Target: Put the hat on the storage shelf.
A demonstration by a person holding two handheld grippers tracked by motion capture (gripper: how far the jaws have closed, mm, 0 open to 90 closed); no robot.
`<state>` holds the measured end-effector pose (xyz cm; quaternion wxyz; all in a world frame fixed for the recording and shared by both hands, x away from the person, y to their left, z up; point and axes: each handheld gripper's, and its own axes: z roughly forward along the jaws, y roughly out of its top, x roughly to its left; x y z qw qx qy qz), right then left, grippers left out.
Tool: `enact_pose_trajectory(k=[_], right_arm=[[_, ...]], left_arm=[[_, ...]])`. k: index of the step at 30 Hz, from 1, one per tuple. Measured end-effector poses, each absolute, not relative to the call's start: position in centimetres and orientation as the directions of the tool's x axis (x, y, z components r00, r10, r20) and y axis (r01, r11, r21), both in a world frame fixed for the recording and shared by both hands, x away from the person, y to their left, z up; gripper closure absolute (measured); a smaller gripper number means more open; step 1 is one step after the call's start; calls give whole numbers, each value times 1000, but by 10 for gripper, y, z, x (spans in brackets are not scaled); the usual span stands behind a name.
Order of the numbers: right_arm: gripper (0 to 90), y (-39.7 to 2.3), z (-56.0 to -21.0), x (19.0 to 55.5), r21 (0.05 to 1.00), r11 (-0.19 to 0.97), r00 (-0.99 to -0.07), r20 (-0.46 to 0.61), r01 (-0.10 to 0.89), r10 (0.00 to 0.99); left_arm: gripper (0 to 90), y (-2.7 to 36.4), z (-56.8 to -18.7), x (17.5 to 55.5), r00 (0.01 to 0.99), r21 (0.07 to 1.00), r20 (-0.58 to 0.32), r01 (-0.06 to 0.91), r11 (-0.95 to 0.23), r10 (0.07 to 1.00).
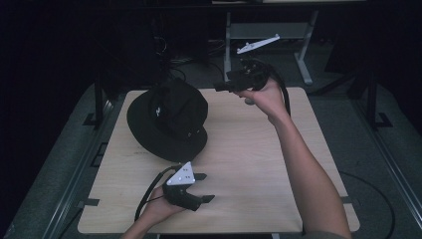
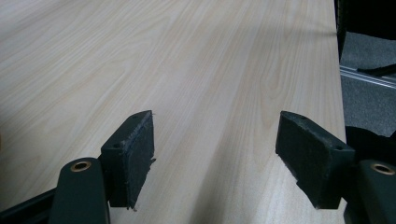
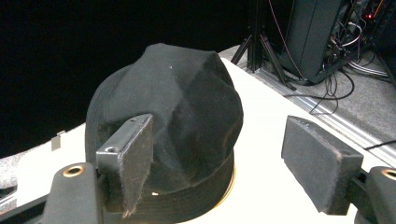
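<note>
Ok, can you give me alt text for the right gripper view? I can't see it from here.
A black bucket hat sits on the light wooden table, framed between the open jaws of the right gripper, which touch nothing. Behind the table's edge are a dark background, stand legs and cables on the floor.

Black bucket hat [image 1: 167,118], soft and creased at the crown, brim all round. Sat brim-down on the far left part of the wooden table [image 1: 249,164], crown up and slightly dented, a small pale mark on its side.
</note>
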<state>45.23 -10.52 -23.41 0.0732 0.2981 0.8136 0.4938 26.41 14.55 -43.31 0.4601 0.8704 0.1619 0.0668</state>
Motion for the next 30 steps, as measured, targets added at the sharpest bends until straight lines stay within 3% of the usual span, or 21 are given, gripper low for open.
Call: enact_pose_trajectory(k=[30], right_arm=[[212,-167,-280,419,826,281,-751,235,489,617]], left_arm=[[273,146,-434,264,937,819,-23,217,-531,348]])
